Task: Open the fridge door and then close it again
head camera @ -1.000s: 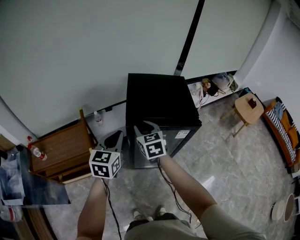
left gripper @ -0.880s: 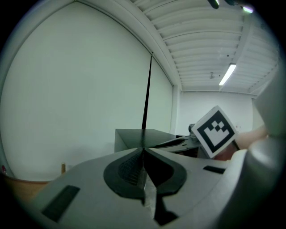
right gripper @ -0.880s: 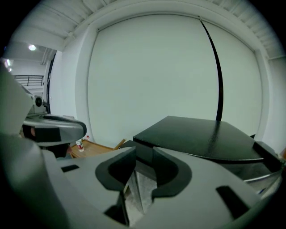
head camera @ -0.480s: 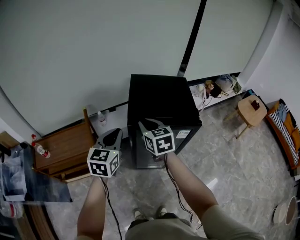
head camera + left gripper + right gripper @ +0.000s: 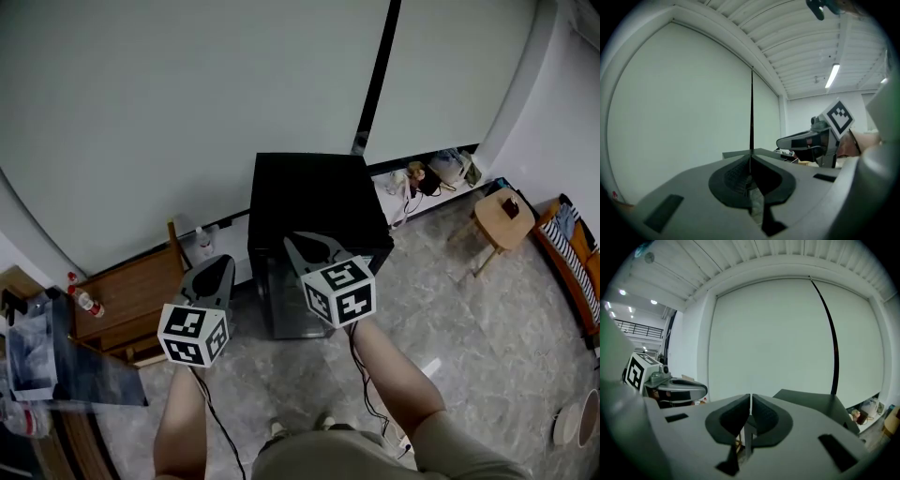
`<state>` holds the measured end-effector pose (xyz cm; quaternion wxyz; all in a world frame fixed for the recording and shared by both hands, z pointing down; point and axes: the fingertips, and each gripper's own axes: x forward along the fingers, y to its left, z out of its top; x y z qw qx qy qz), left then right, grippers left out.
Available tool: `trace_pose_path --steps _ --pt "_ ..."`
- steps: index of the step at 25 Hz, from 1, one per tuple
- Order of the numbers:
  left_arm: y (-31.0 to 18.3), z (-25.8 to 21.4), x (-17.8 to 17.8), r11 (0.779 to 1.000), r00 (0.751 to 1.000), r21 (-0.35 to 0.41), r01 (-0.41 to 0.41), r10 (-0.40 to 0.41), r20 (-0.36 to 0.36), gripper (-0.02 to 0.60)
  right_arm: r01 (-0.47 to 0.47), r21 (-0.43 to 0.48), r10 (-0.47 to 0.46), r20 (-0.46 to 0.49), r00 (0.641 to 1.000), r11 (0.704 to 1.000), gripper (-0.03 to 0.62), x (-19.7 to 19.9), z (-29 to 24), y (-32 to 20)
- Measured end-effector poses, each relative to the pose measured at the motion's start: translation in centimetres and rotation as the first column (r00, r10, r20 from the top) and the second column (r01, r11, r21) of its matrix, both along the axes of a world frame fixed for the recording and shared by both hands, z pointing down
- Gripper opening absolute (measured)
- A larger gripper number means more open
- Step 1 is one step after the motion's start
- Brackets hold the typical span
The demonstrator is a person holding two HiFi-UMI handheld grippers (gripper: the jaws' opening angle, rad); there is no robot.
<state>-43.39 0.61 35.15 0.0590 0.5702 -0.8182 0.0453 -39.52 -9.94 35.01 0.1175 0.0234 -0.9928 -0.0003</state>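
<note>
Item: black fridge point(image 5: 314, 202), standing on the grey stone floor point(image 5: 469, 328) at its far edge, back to the pale wall point(image 5: 187, 112), door face towards the person and seemingly flush with the body. Left gripper point(image 5: 221, 262): jaws pressed together, nothing between them, held in the air above the floor left of the fridge. Right gripper point(image 5: 298, 246): jaws have just been closing and now meet on nothing; it overlaps the fridge's front top edge in the head view, contact not determinable. Adjacent: wooden cabinet point(image 5: 131, 295) left, round stool point(image 5: 502, 217) right.
</note>
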Motion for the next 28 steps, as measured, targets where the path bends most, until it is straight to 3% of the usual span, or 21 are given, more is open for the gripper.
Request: trace_pose_path --steps 4,11,17,28 --pt "0.6 -2.3 2.3 1.000 0.999 0.010 -0.012 0.011 0.051 0.011 0.014 0.015 -0.014 0.050 0.999 1.000 0.003 3.3 -2.8 0.4" --pt "1.6 -5.0 6.3 0.998 0.999 0.066 -0.015 0.012 0.051 0.012 0.003 0.103 -0.014 0.105 0.994 0.995 0.002 9.1 -5.5 0.8" --pt "2.0 -6.4 10.2 0.993 0.997 0.098 -0.059 0.052 0.064 0.011 0.016 0.087 -0.027 0.128 0.991 0.996 0.002 13.4 -6.2 1.1" --pt "1.0 -4.6 16.0 0.995 0.994 0.045 -0.093 0.091 0.060 0.011 0.014 0.068 -0.023 0.137 0.990 0.998 0.000 20.1 -5.8 0.0"
